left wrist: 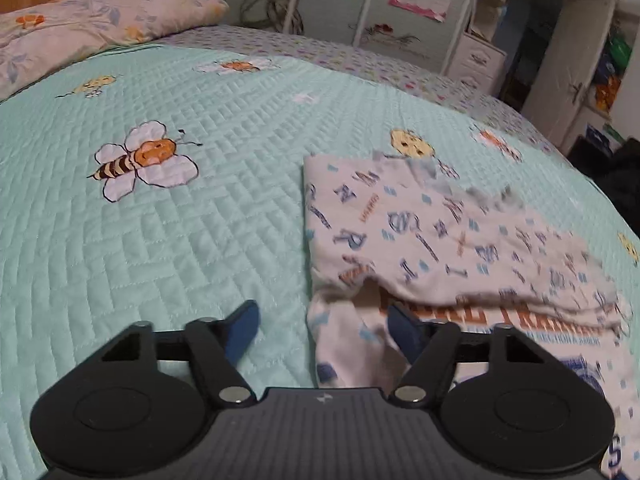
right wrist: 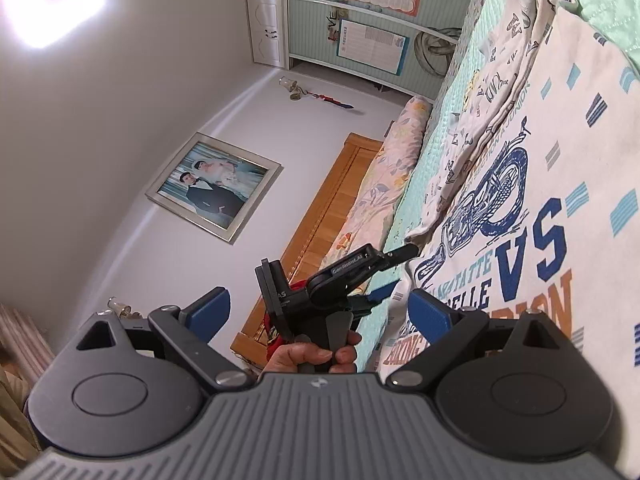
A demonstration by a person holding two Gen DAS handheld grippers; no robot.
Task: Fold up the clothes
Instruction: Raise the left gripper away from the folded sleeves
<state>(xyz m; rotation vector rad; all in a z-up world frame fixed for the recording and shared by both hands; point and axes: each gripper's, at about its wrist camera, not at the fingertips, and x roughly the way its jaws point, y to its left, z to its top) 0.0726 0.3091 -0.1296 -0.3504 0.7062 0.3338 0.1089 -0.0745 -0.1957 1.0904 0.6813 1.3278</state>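
A white T-shirt (left wrist: 440, 232) printed with blue letters and orange words lies on the right of the mint bee-print quilt (left wrist: 160, 220), one side folded over the middle. My left gripper (left wrist: 324, 330) is open at the shirt's near left edge. Its right finger (left wrist: 404, 332) is tucked under the raised fold and its left finger (left wrist: 244, 328) is over bare quilt. In the right wrist view, rolled sideways, the T-shirt (right wrist: 560, 160) shows a motorcycle print and "VS". My right gripper (right wrist: 322, 314) is open and holds nothing, its right pad (right wrist: 432, 316) beside the shirt's hem. A hand (right wrist: 316, 354) holds the left gripper (right wrist: 391, 274) at the cloth's edge.
A floral pillow (left wrist: 100, 24) lies at the head of the bed by a wooden headboard (right wrist: 320, 220). A wardrobe with posters (left wrist: 360, 8) and white drawers (left wrist: 476, 60) stand beyond the far side. A framed photo (right wrist: 212, 184) hangs on the wall.
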